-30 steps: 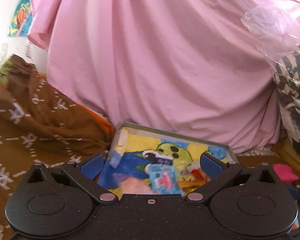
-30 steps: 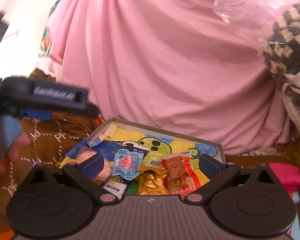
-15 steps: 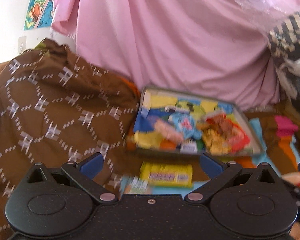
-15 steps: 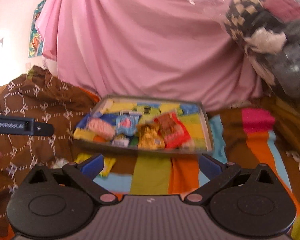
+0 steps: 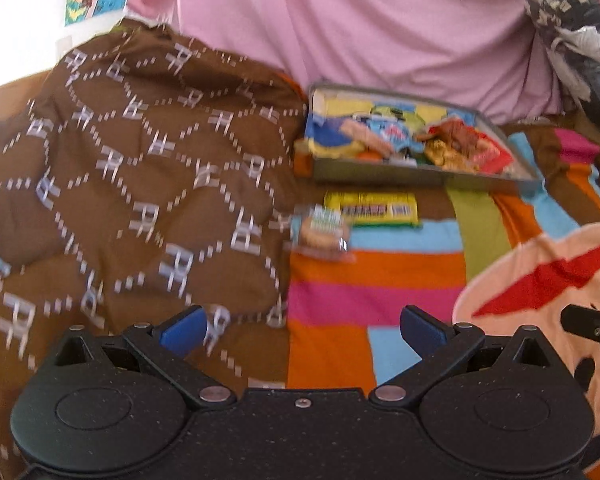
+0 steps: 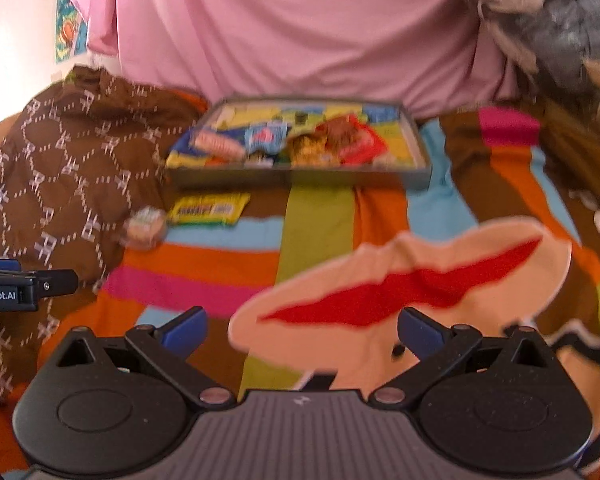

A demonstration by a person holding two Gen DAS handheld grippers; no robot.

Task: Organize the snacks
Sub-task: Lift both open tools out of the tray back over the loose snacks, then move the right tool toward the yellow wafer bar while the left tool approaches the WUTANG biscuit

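Note:
A shallow grey tray (image 5: 420,175) (image 6: 300,179) with a cartoon-printed floor lies on the striped bedspread, holding several snack packets, among them a red one (image 5: 488,152) (image 6: 356,142) and a light blue one (image 5: 392,132) (image 6: 266,136). In front of it lie a yellow bar wrapper (image 5: 372,208) (image 6: 208,209) and a small round cookie pack (image 5: 322,232) (image 6: 145,227). My left gripper (image 5: 303,326) and right gripper (image 6: 302,326) are both open, empty, and well short of the tray. The left gripper's black body (image 6: 24,286) shows at the left edge of the right wrist view.
A brown patterned quilt (image 5: 132,184) is bunched at the left, touching the tray's left end. A pink sheet (image 5: 380,20) hangs behind. Bagged clothes (image 5: 580,28) are piled at the back right. A peach and red cartoon print (image 6: 412,292) covers the near bedspread.
Both grippers have pulled back from just over the tray, so the whole tray, the yellow wrapper and the cookie pack now lie far ahead. Both stayed open.

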